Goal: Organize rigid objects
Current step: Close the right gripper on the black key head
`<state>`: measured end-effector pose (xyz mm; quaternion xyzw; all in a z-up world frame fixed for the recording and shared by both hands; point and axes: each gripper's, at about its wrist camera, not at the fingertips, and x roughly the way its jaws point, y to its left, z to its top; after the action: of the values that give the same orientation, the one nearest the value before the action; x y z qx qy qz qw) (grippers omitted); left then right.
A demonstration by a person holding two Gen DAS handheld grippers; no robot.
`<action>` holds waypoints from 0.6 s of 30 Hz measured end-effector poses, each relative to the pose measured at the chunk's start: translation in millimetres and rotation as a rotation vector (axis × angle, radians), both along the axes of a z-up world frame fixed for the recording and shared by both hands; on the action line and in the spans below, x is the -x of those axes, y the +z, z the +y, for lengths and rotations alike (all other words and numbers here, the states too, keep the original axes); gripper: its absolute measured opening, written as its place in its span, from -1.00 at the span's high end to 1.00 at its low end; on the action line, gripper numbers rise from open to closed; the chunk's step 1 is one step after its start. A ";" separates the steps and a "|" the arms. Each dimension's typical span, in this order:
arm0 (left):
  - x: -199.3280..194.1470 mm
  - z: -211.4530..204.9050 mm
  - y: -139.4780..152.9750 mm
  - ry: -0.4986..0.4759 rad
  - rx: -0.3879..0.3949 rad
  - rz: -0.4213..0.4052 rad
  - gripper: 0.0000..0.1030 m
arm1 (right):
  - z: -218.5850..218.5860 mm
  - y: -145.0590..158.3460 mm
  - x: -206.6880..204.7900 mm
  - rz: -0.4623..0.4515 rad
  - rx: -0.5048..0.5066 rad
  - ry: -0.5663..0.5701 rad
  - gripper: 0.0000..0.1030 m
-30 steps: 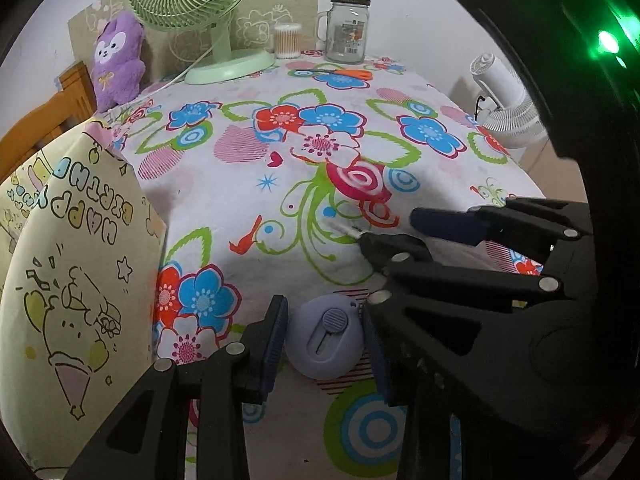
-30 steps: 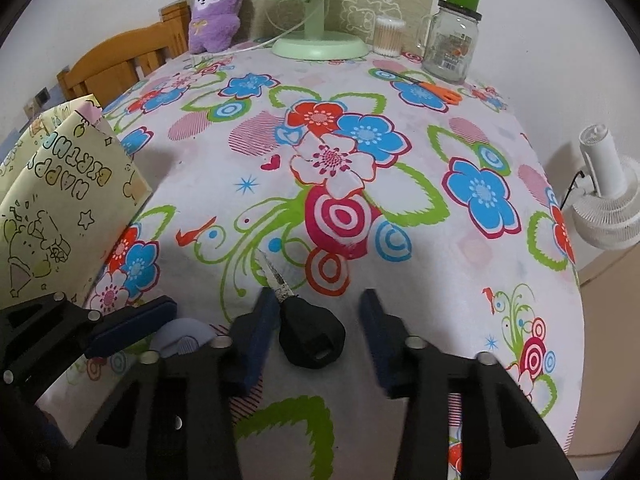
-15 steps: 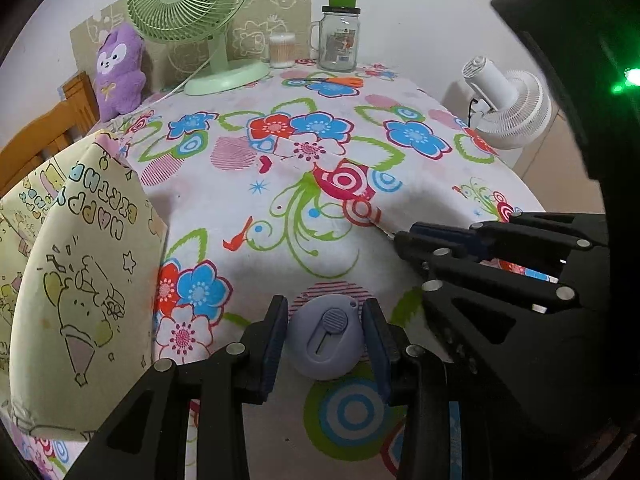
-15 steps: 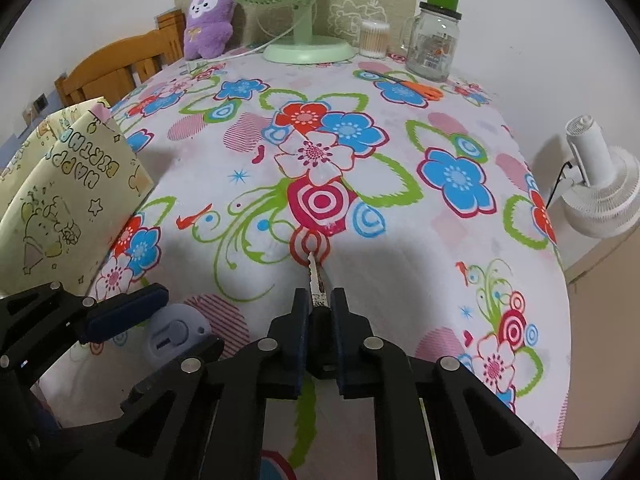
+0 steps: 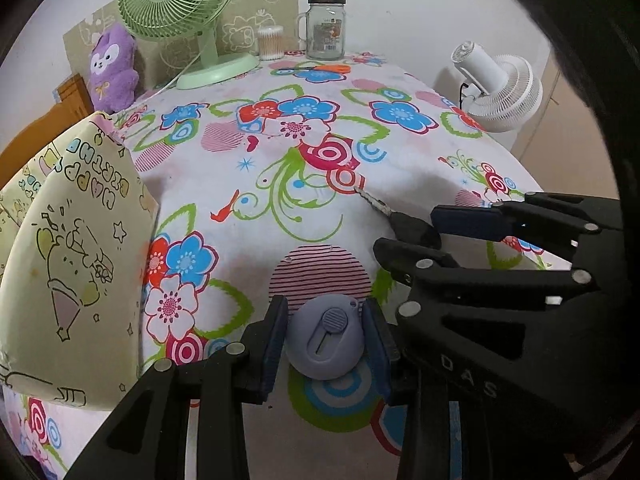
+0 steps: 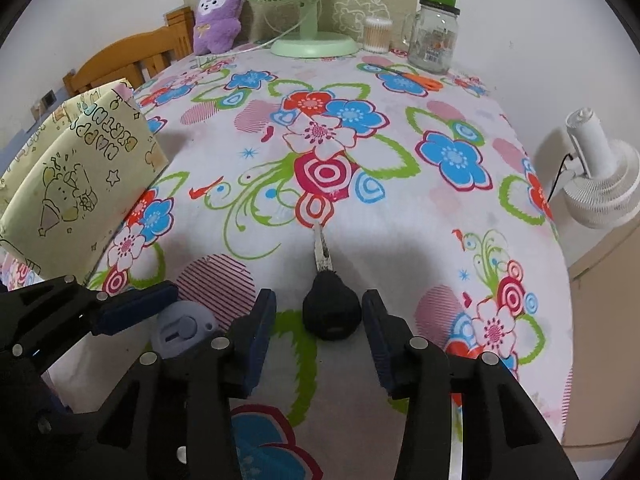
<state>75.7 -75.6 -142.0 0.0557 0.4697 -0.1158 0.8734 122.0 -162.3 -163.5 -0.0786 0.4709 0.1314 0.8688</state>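
Left wrist view: the left tongs [image 5: 325, 340] are clamped on a small grey-lavender round gadget [image 5: 326, 336], both blue pads pressed against its sides just above the flowered tablecloth [image 5: 280, 160] that covers the table. Just to the right of them, the right tongs [image 5: 416, 232] reach in from the side, their fingers standing apart on either side of a black-headed key [image 5: 400, 220]; whether the key rests on the cloth cannot be told from this angle. Left of the left tongs stands a pale yellow gift bag [image 5: 76, 248] printed with cartoon drawings and birthday lettering.

Right wrist view: the right tongs [image 6: 318, 320] are spread wide around the key [image 6: 330, 308], which lies on the tablecloth [image 6: 400, 208] with its metal blade pointing away from the tongs; neither pad touches the black head. To the left, the left tongs [image 6: 188, 320] close on the round gadget [image 6: 182, 334], and beyond them is the gift bag [image 6: 80, 176].

Far ahead of both tongs, at the back edge of the table, stand a green desk fan [image 6: 308, 20], a small tub of cotton swabs [image 6: 377, 34] and a glass jar [image 6: 434, 44] with a green lid, with an orange-handled tool [image 6: 416, 78] lying in front of the jar. A purple plush toy [image 6: 218, 12] sits at the far left beside a wooden chair [image 6: 132, 60]. A white fan [image 6: 600, 176] stands off the table to the right.
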 end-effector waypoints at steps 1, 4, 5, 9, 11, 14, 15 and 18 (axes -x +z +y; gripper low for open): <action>0.3 0.0 0.1 -0.002 -0.002 -0.002 0.24 | -0.7 -1.5 -1.5 0.008 -0.003 -0.004 0.07; 0.2 -0.5 0.0 -0.001 0.005 0.004 0.24 | 1.3 -2.2 -1.3 -0.002 0.023 -0.006 0.16; 0.3 -0.6 0.3 0.000 0.006 0.005 0.24 | 1.7 -2.0 -1.0 -0.005 0.025 -0.008 0.18; 0.2 -0.6 1.3 -0.003 0.011 0.008 0.25 | 3.0 -2.2 0.4 -0.011 0.028 -0.010 0.34; 0.2 -0.4 1.3 -0.003 0.014 0.011 0.25 | 2.4 -2.0 0.9 -0.011 0.026 -0.017 0.35; 0.9 0.4 2.0 -0.007 0.024 0.018 0.25 | 1.6 -0.7 2.3 -0.008 0.024 -0.022 0.35; 1.5 0.9 2.5 -0.009 0.026 0.019 0.25 | 1.4 0.3 3.3 -0.009 0.024 -0.023 0.35; 5.4 0.3 6.2 -0.012 0.023 0.012 0.25 | 1.1 3.5 6.9 -0.016 0.025 -0.029 0.35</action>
<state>70.3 -75.3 -135.8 0.0479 0.4733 -0.1267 0.8704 115.0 -161.2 -160.0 -0.0838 0.4665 0.1121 0.8734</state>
